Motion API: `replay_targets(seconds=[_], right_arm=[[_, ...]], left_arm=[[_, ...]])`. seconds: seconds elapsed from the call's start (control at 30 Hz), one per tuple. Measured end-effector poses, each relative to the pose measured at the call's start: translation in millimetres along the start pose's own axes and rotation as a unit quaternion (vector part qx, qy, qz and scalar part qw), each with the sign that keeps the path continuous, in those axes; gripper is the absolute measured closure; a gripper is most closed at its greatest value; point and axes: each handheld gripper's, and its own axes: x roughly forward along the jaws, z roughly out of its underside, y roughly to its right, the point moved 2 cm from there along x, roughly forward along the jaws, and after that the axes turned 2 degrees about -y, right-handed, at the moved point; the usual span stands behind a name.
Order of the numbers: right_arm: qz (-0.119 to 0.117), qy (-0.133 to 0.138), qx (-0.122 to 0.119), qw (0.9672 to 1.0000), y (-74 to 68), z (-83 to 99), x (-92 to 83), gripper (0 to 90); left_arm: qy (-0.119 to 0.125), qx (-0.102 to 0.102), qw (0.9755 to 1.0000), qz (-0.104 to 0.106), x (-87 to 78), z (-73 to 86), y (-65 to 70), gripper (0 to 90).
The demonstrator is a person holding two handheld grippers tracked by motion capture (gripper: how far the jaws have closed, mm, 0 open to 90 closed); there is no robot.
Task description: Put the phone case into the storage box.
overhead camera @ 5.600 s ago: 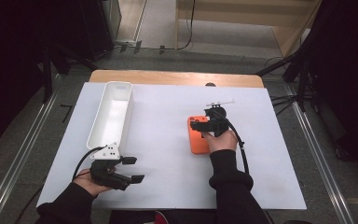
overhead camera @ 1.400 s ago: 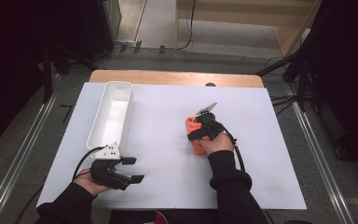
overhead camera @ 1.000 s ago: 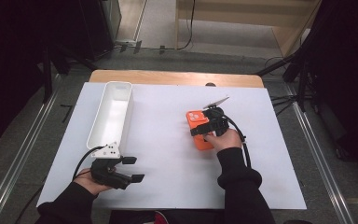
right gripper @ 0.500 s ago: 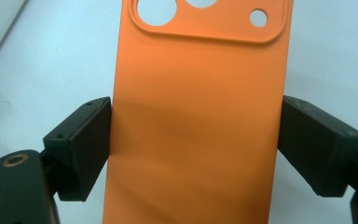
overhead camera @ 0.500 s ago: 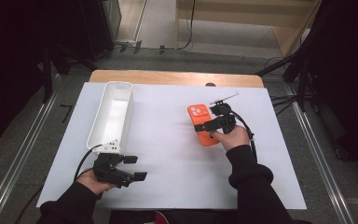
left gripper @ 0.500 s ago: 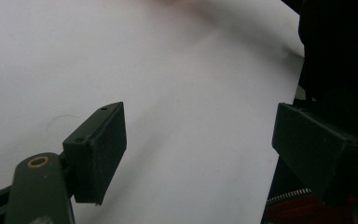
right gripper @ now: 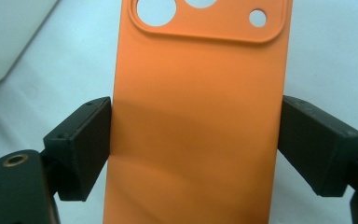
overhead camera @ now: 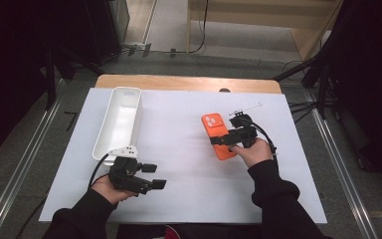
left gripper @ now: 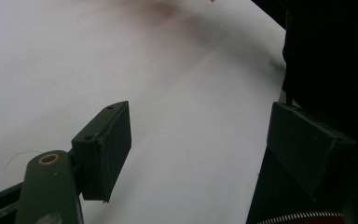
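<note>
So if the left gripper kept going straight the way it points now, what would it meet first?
Nothing close: the left gripper, jaws open and empty, points right along the near side of the white mat. Only bare mat lies ahead; further on, possibly the person's right sleeve, though depth is unclear.

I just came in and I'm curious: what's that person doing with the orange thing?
A person sits at a white table with a gripper in each hand. The right gripper has its jaws pressed on the two long sides of an orange phone case, back side up with its camera holes showing. The left gripper is open with nothing between its jaws, low over the table near the person. A long white tray lies at the left with nothing in it.
</note>
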Motion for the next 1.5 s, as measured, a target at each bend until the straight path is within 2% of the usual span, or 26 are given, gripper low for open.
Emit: replay_targets(seconds=[0.1, 0.2, 0.37, 0.43, 0.6, 0.73, 0.8, 0.97, 1.17, 1.3, 1.5], right_arm=[[-0.007, 0.001, -0.001, 1.0000, -0.7, 1.2, -0.7, 13.4], [-0.014, 0.001, -0.005, 0.9999, -3.1, 2.8, -0.5, 13.5], [-0.023, 0.001, -0.015, 0.9996, -7.2, 4.5, 0.8, 13.5], [-0.028, 0.004, -0.010, 0.9996, -8.6, 5.3, 1.0, 13.5], [-0.035, 0.007, -0.008, 0.9993, -10.7, 6.5, 3.1, 13.5], [-0.034, 0.008, -0.008, 0.9993, -13.1, 8.0, 3.4, 13.5], [-0.038, 0.011, -0.005, 0.9992, -13.7, 8.7, 3.6, 13.5], [-0.037, 0.016, -0.009, 0.9991, -17.3, 9.7, 5.7, 13.5], [-0.035, 0.015, -0.009, 0.9992, -22.7, 10.9, 10.2, 13.5], [-0.039, 0.018, -0.012, 0.9990, -26.8, 11.9, 12.8, 13.6], [-0.044, 0.019, -0.012, 0.9988, -30.7, 13.3, 14.6, 13.5]], left_arm=[[0.000, -0.007, 1.0000, 0.001, 3.0, -5.2, -1.6, 21.5], [-0.004, -0.018, 0.9998, -0.008, 7.1, -16.4, -4.3, 21.5], [-0.001, -0.030, 0.9995, -0.010, 12.5, -31.1, -4.9, 21.4], [-0.002, -0.032, 0.9993, -0.019, 14.6, -37.4, -4.6, 21.5], [0.008, -0.038, 0.9990, -0.021, 17.6, -51.1, -6.7, 21.5], [0.011, -0.037, 0.9987, -0.032, 18.2, -56.7, -9.9, 21.5], [0.019, -0.048, 0.9982, -0.032, 17.8, -58.4, -12.8, 21.5], [0.024, -0.056, 0.9973, -0.042, 16.5, -63.4, -16.7, 21.5], [0.033, -0.057, 0.9963, -0.056, 18.1, -72.1, -20.9, 22.8], [0.045, -0.069, 0.9953, -0.052, 19.7, -79.3, -25.4, 22.8], [0.047, -0.074, 0.9932, -0.077, 23.7, -90.2, -28.5, 22.8]])
